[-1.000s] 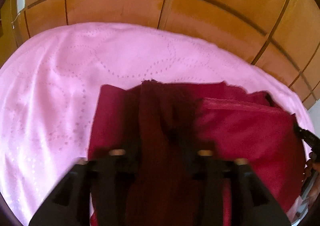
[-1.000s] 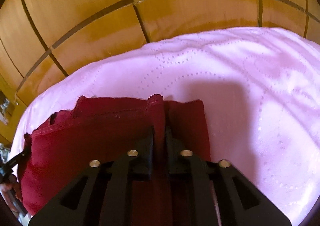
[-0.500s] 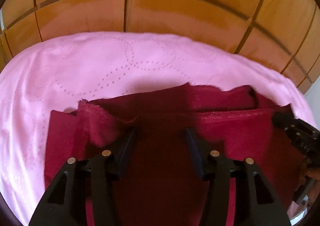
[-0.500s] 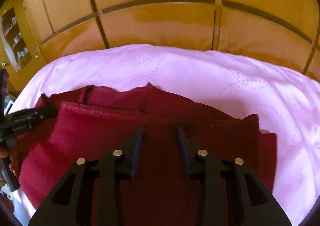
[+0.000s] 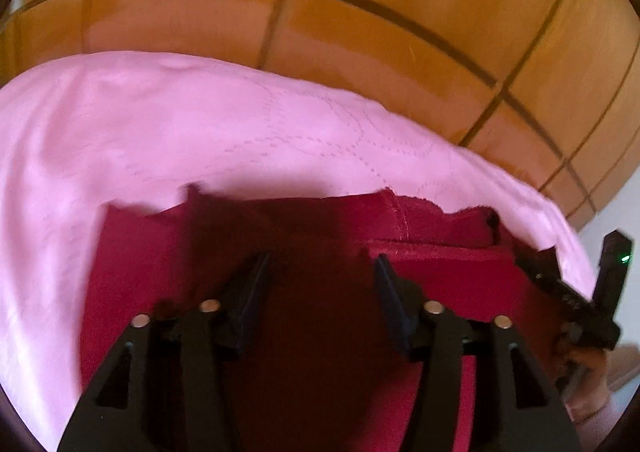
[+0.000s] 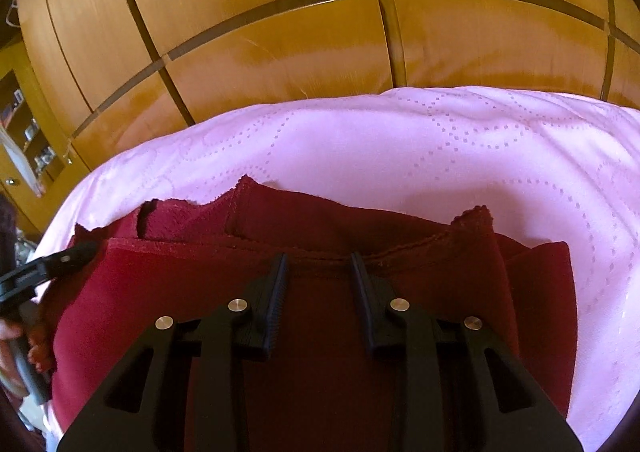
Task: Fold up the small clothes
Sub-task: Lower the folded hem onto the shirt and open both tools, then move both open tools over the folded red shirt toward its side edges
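A dark red garment (image 5: pixel 440 276) lies folded in layers on the pink quilted bedspread (image 5: pixel 160 131). My left gripper (image 5: pixel 320 268) hovers low over its left half. Its jaws are opening, and only flat cloth lies under the gap. In the right wrist view, my right gripper (image 6: pixel 319 264) hangs over the garment (image 6: pixel 160 292) near its upper hem. Its jaws are closing a little, with nothing pinched between them. Each gripper shows at the edge of the other's view: a right finger (image 5: pixel 560 292) and a left finger (image 6: pixel 60 262).
Glossy wooden wardrobe panels (image 6: pixel 280 31) rise right behind the bed. A glass-fronted shelf (image 6: pixel 24 139) stands at the far left. A person's hand (image 6: pixel 36 348) holds the left gripper's handle. The bedspread (image 6: pixel 440 155) stretches away to the right of the garment.
A second ago both grippers held raised folds of the red cloth. Both have let go, and the cloth now lies flat in layers. Both grippers have shifted sideways over it.
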The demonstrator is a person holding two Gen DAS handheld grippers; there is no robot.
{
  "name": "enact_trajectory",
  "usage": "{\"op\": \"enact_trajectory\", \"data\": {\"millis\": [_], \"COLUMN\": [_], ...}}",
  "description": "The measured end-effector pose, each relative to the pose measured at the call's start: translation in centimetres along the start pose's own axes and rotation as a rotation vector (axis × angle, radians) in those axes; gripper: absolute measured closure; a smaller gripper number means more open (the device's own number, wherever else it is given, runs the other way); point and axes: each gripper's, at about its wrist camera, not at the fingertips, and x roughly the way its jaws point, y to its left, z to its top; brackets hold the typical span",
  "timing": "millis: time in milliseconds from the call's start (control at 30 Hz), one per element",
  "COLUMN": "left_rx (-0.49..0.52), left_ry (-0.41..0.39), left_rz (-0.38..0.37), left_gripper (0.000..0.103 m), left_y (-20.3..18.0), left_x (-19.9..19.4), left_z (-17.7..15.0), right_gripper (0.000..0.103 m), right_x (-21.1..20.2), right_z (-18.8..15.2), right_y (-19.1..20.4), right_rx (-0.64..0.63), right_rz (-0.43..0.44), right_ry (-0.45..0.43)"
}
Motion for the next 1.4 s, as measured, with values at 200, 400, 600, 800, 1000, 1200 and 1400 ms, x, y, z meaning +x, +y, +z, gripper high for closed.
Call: {"op": "enact_trajectory", "data": {"millis": [200,400,600,800,1000,1200,1400], "left_rx": [-0.08,-0.121,-0.123,-0.062,-0.055,-0.068,0.05], "left_ry": [-0.119,-0.086,-0.017,0.027,0.024,-0.072,-0.105], "left_rz": [0.071,0.088,0.025,0.047,0.043,0.071,0.063], "left_gripper": [0.037,0.046,0.079,0.092,0.09,0.07,0.065], "left_y": [3.9,6.9,6.1,5.5,5.8,5.0,0.9], "left_x": [-9.1,-12.6,-10.2,-10.0,-10.6,-13.0,-10.8], "left_z": [-4.9,-9.5,-10.9,-10.9,-11.7,-10.4,-5.4], "right_gripper": [0.061,0.053,0.053,0.054,0.054,0.054,0.054], "right_x": [-1.7,-6.5,-6.1,-4.9,-4.5,-6.8,-7.6], "right_z": [0.1,-0.5,-2.8,-3.5,-3.7,-3.2,-1.6], "right_y": [-0.2,1.4,0.4,-0.8,-1.7,-0.5,0.6], "right_rx": [0.008,-0.05,-0.004,0.011,-0.044,-0.056,-0.041], "right_rz": [0.069,0.029,-0.005,-0.059,-0.119,-0.131,-0.075], "right_ry": [-0.064,-0.127,-0.034,-0.014,-0.036,-0.09,-0.107]}}
